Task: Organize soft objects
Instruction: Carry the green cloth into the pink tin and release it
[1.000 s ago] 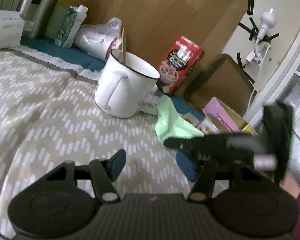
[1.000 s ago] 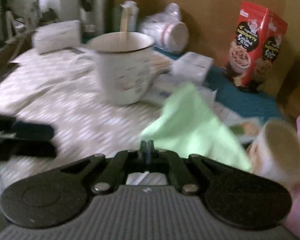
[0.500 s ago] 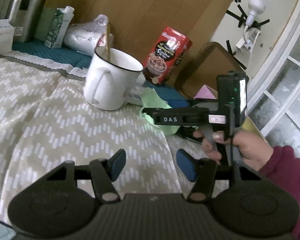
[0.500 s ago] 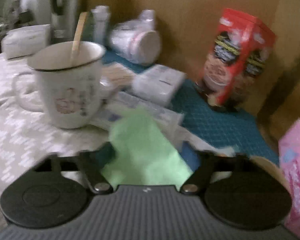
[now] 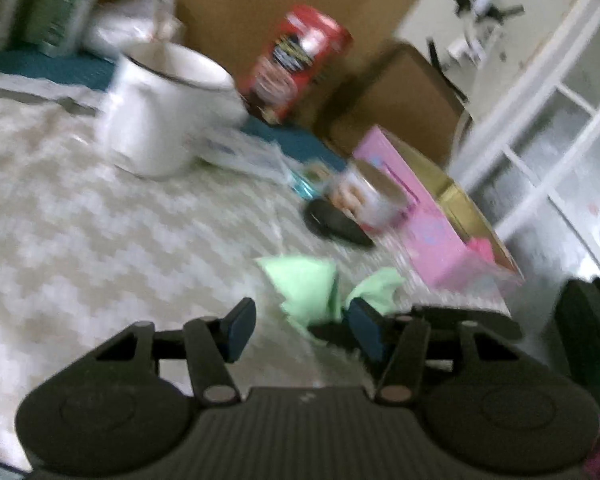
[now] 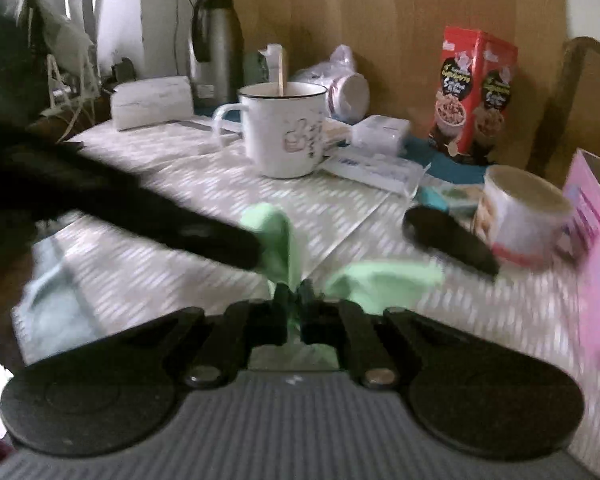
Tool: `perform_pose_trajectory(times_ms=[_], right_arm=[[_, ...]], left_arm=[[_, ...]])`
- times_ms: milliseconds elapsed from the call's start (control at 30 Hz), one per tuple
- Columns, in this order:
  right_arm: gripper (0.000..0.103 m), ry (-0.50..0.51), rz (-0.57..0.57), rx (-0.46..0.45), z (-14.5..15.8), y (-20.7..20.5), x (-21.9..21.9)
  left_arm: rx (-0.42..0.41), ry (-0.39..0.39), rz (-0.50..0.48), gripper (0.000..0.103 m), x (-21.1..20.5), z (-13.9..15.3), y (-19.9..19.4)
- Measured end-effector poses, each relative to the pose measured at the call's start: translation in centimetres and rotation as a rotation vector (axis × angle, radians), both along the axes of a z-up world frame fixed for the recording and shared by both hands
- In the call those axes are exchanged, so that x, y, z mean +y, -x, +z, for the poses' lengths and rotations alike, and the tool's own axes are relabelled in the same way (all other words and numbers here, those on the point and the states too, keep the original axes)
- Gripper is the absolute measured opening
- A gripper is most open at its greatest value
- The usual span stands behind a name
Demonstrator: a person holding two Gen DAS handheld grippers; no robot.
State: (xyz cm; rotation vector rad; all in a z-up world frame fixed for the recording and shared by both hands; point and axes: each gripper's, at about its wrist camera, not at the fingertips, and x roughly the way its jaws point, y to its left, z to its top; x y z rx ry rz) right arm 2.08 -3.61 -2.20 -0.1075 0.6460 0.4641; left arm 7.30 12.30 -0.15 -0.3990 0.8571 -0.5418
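Note:
A light green cloth (image 5: 310, 290) lies bunched on the chevron tablecloth (image 5: 100, 240), just ahead of my left gripper (image 5: 300, 326), which is open and empty. In the right wrist view the same green cloth (image 6: 380, 280) is pinched between the closed fingers of my right gripper (image 6: 296, 300), its two ends fanning out to either side. The left gripper shows there as a blurred black bar (image 6: 140, 212) reaching in from the left, its tip next to the cloth.
A white mug (image 6: 282, 128) with a wooden stick stands mid-table. A red snack box (image 6: 472, 96), a thermos (image 6: 216, 40), a tissue pack (image 6: 152, 102), a small cup (image 6: 520, 216), a black object (image 6: 448, 244) and a pink box (image 5: 428, 216) crowd the back and right.
My right gripper has closed on the green cloth and pulled it away from the mug toward the near side of the table. My left gripper stays open and has swung toward the cloth.

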Motion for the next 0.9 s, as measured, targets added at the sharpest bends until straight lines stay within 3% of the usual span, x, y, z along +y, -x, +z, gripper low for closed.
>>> perform_pose_trajectory(times_ms=[33, 67, 100, 200, 333, 400, 467, 533, 567, 600, 767, 900], right_arm=[[0.014, -0.001, -0.004, -0.018, -0.1, 1.0, 0.0], [0.020, 0.006, -0.007, -0.036, -0.2, 1.6, 0.1], [0.035, 0.012, -0.014, -0.042, -0.3, 2.2, 0.0], [0.060, -0.008, -0.036, -0.069, 0.0, 3.3, -0.9], [0.072, 0.004, -0.083, -0.118, 0.2, 4.0, -2.1], [0.074, -0.005, -0.099, -0.086, -0.4, 3.3, -2.5], [0.068, -0.010, -0.119, -0.038, -1.4, 2.9, -2.5], [0.038, -0.034, -0.138, -0.059, -1.6, 2.8, -2.7], [0.017, -0.046, -0.135, -0.055, -1.5, 2.7, -2.8], [0.007, -0.063, -0.150, -0.061, -1.4, 2.8, -3.0], [0.007, -0.080, -0.302, -0.232, 1.0, 3.6, -6.2], [0.007, -0.076, -0.455, -0.338, 3.3, 3.3, -10.6]], left_arm=[[0.013, -0.001, -0.027, 0.047, -0.8, -0.2, -0.1], [0.023, -0.008, -0.049, 0.034, -1.7, -0.4, -0.2], [0.028, -0.021, -0.065, 0.024, -2.4, -0.6, -0.2], [0.048, -0.071, -0.094, 0.020, -4.3, -1.5, -0.2], [0.050, -0.085, -0.082, 0.017, -4.4, -1.5, -0.1], [0.050, -0.093, -0.080, 0.014, -4.5, -1.4, -0.1], [0.036, -0.114, -0.088, 0.013, -4.9, -1.3, 0.2], [0.032, -0.127, -0.107, 0.012, -5.4, -1.2, 0.2], [0.031, -0.130, -0.122, 0.012, -5.8, -1.1, 0.2], [0.034, -0.123, -0.141, 0.012, -6.2, -0.9, 0.1], [-0.076, -0.151, -0.237, 0.011, -10.2, 2.5, -0.5], [-0.165, -0.124, -0.329, 0.012, -15.3, 6.0, -2.4]])
